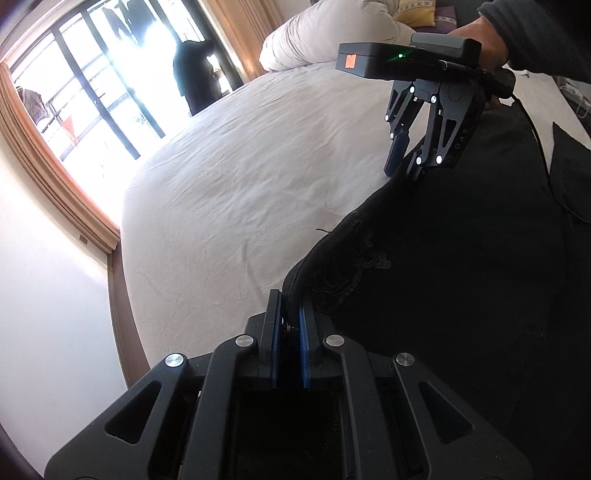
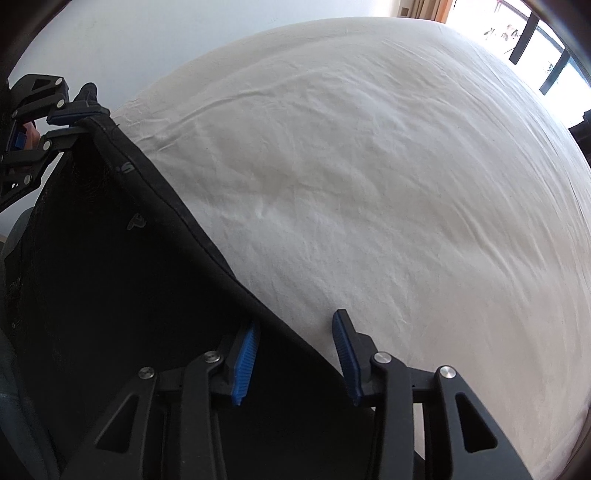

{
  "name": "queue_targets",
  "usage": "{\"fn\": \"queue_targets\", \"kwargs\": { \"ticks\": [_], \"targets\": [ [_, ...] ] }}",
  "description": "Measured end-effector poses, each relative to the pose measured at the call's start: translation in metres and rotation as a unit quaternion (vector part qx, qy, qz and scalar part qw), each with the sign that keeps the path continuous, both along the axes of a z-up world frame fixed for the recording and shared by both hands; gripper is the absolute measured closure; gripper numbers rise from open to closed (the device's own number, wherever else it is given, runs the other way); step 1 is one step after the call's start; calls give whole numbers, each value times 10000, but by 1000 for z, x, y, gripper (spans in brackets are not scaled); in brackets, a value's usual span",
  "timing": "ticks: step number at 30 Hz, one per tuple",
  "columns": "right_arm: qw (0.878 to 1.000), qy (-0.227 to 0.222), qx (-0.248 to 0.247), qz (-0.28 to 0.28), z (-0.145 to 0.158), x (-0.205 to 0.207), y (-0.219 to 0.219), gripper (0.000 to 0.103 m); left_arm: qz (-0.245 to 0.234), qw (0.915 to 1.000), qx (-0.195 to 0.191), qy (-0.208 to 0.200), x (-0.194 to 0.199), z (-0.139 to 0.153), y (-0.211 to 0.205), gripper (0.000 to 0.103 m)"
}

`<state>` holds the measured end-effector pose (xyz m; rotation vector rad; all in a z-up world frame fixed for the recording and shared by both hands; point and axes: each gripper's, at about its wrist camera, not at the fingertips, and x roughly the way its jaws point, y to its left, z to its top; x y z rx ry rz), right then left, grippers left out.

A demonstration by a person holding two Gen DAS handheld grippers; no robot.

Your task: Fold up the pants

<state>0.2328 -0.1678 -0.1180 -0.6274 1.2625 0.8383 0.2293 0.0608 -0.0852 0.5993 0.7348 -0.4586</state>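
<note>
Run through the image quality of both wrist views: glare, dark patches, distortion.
Left wrist view: the window is blown out to white, the black pants hold almost no detail, and the bed edge curves from the fisheye. Right wrist view: the sheet is evenly lit with sharp creases, the pants are a near-featureless dark mass, the window corner is overexposed, and the corners vignette.

A bed (image 2: 369, 184) with a creased white sheet (image 1: 229, 206) carries everything. Black pants (image 2: 110, 277) lie on it, their edge running between the right jaws. Far beyond the left jaws, a white duvet (image 1: 332, 33) is bunched beside a yellow pillow (image 1: 415, 15).
</note>
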Motion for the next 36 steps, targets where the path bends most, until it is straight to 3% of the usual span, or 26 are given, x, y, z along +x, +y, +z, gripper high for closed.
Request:
{"fn": "queue_targets", "kwargs": {
  "ticks": [1, 4, 15, 28, 36],
  "targets": [
    [10000, 7, -4, 59, 1, -1, 2, 76, 6, 10000, -2, 14, 1, 0, 1, 96],
    [9999, -30, -33, 147, 5, -10, 5, 86, 65, 10000, -39, 52, 2, 0, 2, 96],
    [9984, -489, 130, -241, 38, -44, 5, 99, 358, 9990, -255, 80, 3, 9, 2, 96],
    [9807, -859, 1121, -1350, 66, -123, 1, 99, 499, 9972, -547, -55, -49, 42, -6, 96],
    [9661, -1184, 1565, -1678, 92, -199, -8, 99, 360, 9975, -609, -21, -117, 48, -8, 96]
  ]
}}
